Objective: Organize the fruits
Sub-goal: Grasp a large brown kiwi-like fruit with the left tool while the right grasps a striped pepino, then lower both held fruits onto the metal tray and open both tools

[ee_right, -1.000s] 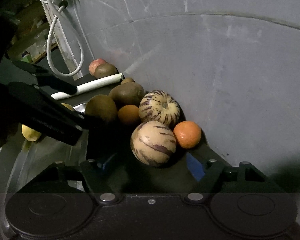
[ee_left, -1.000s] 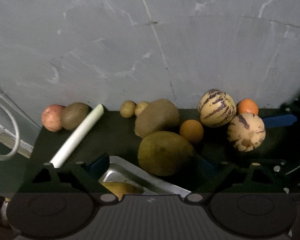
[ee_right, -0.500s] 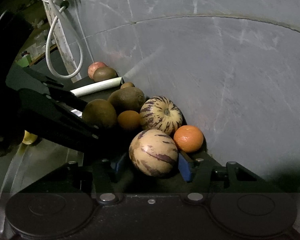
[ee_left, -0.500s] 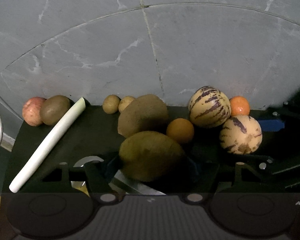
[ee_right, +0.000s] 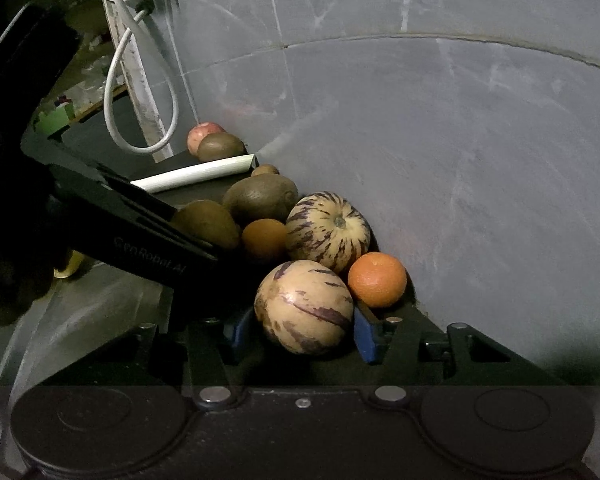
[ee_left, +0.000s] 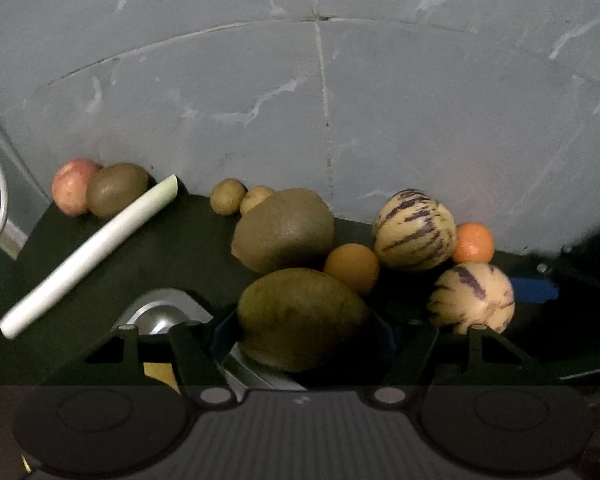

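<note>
Fruit lies on a dark counter against a grey wall. My left gripper (ee_left: 302,344) has its fingers around a large brown-green kiwi (ee_left: 300,318), touching both sides. Behind it lie a second kiwi (ee_left: 284,230), a small orange (ee_left: 352,266), a striped melon (ee_left: 414,234) and a tangerine (ee_left: 473,242). My right gripper (ee_right: 302,332) has closed its blue pads (ee_right: 364,334) on the nearer striped melon (ee_right: 303,306). That melon also shows in the left wrist view (ee_left: 471,298). The left gripper's fingers (ee_right: 140,224) cross the right wrist view, on the kiwi (ee_right: 206,224).
A white leek stalk (ee_left: 88,254) lies at the left, with an apple (ee_left: 71,184) and a kiwi (ee_left: 116,188) behind it. Two small brown fruits (ee_left: 228,196) sit by the wall. A steel sink (ee_left: 162,314) is below the counter edge. A white hose (ee_right: 116,92) hangs at the left.
Both grippers moved forward over the fruit. The left jaws closed in around the large kiwi. The right jaws closed in on the near striped melon.
</note>
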